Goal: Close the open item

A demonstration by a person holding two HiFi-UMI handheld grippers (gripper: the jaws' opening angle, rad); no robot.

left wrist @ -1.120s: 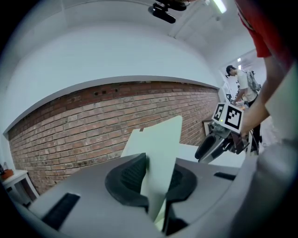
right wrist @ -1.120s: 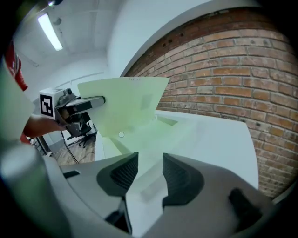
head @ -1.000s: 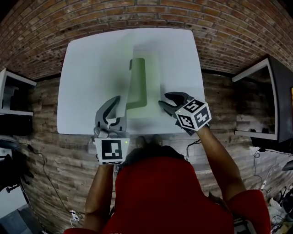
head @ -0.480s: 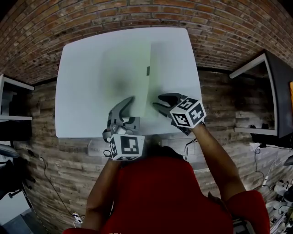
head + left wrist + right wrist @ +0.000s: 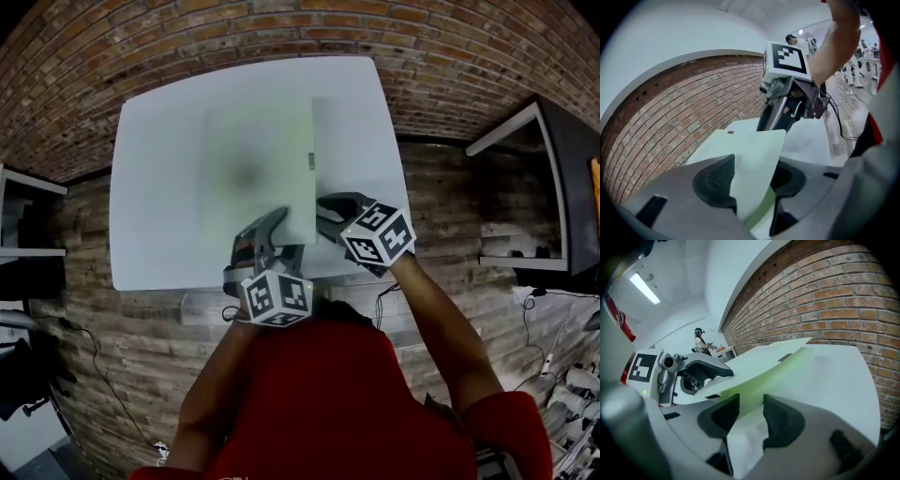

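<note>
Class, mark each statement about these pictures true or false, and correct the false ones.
1. A pale green folder lies on a white table. True.
2. The left gripper hovers at the table's far edge, away from the folder. False: it is at the folder's near edge with the cover between its jaws, which have just been opening.
3. Nothing stands between the right gripper's jaws. False: the folder's near right edge is between them.
4. Brick shows beyond the table. True.
5. The person wears a blue top. False: the top is red.
</note>
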